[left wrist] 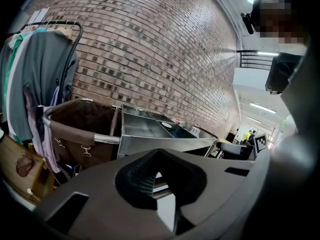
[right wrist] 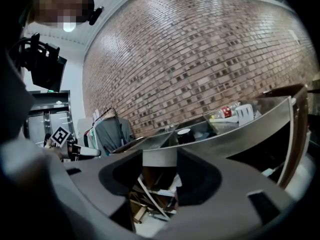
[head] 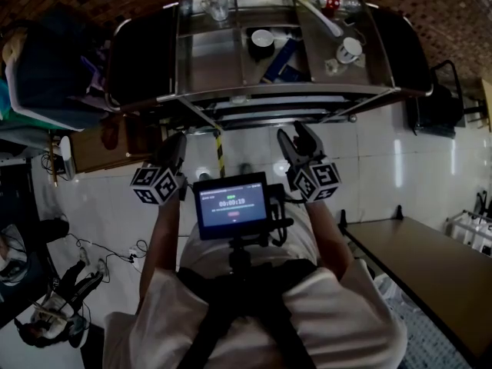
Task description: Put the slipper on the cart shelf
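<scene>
I see no slipper clearly in any view. The steel cart (head: 207, 68) stands ahead of me, with its lower shelf (head: 261, 112) under the top trays. My left gripper (head: 178, 146) is shut and holds nothing, a little short of the cart's front left. My right gripper (head: 298, 141) is open and empty at the front right. In the left gripper view the closed jaws (left wrist: 160, 184) point at the cart (left wrist: 150, 131). In the right gripper view the parted jaws (right wrist: 160, 184) frame the clutter under the cart's tray (right wrist: 235, 129).
The top trays hold a black cup (head: 262, 41), a white mug (head: 350, 50), a glass (head: 219, 6) and a red bottle (head: 330, 0). A brown bag (left wrist: 80, 129) hangs at the cart's left end beside a clothes rack (left wrist: 40, 74). A table (head: 430, 267) is at my right; cables (head: 100, 256) lie left.
</scene>
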{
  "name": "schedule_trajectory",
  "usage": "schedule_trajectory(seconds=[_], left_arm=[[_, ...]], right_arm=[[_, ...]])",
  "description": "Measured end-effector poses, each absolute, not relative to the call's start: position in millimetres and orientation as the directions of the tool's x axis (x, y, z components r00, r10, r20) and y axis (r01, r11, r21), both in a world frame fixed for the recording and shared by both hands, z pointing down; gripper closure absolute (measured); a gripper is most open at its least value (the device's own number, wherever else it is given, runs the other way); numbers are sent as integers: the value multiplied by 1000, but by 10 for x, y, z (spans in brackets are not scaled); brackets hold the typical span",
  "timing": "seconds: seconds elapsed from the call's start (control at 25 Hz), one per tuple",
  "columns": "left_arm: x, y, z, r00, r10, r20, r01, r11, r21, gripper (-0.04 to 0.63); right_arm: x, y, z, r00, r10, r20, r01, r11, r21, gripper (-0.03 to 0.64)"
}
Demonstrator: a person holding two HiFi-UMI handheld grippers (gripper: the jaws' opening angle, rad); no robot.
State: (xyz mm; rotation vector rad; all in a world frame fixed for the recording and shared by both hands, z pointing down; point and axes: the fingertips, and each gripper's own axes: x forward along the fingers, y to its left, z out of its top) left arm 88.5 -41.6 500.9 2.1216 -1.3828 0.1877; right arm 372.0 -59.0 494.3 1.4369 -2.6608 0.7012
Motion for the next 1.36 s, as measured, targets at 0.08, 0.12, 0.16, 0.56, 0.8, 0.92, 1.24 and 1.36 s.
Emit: schedule_trajectory(seconds=[0.08, 0.12, 0.16, 0.56, 0.8, 0.92, 1.24, 1.36], left_arm=[[904, -432, 4997, 449, -789, 420, -872, -285, 399, 595], [914, -439, 4990, 450, -789, 419, -872, -286, 398, 595], [923, -445, 4981, 450, -790, 417, -872, -287, 397, 595], [905, -395, 5015, 437, -791, 428, -876, -269, 400, 595], [889, -363, 5073, 437, -783, 443, -876, -259, 406, 595], [917, -363, 5117, 446, -773, 450, -871, -260, 416, 595], [1008, -278, 5229, 485, -740, 467, -853, -280, 441, 595], [989, -257, 5256, 494, -732, 470, -848, -285, 447, 595]], right_arm=[[3707, -618, 4932, -576, -783, 236, -798, 476, -369, 387], [3699, -632, 4925, -579, -781, 233, -796, 480, -369, 387], [3689, -645, 4917, -583, -779, 230, -793, 485, -369, 387], [3663, -713, 4905, -560, -796, 230, -820, 492, -293, 388], [3638, -679, 4949, -562, -795, 230, -818, 491, -301, 388], [3635, -668, 4990, -560, -794, 235, -818, 486, -307, 388], [3573, -607, 5095, -559, -790, 253, -820, 479, -314, 388], [3515, -603, 5119, -558, -790, 255, -821, 478, -313, 388]])
